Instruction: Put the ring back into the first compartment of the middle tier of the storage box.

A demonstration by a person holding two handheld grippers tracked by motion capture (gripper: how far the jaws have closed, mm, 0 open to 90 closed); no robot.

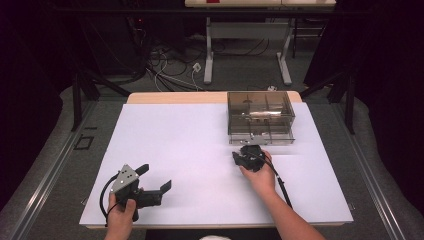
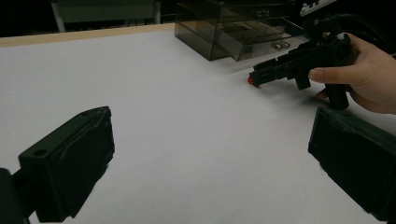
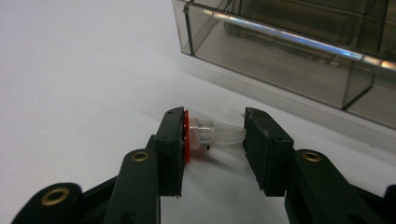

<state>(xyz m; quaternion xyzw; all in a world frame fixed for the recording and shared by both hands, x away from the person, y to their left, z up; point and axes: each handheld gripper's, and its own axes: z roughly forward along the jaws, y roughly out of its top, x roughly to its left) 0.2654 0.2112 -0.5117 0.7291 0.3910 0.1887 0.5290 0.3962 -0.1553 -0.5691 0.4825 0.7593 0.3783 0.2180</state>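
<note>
The right gripper (image 3: 212, 135) clamps a small clear tube (image 3: 215, 134) with a red cap, perhaps a vial, near the smoky box (image 1: 260, 117). The left gripper (image 1: 155, 177) stands wide, empty.

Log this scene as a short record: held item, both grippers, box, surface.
held item: small clear tube with a red cap, lying crosswise between the jaws
right gripper: shut on the tube, cap end against one jaw, tip against the other, low over the table in front of the box
left gripper: open, nothing between its jaws, near the table's front left
box: smoky clear plastic with compartments, at the far right
surface: white table
</note>
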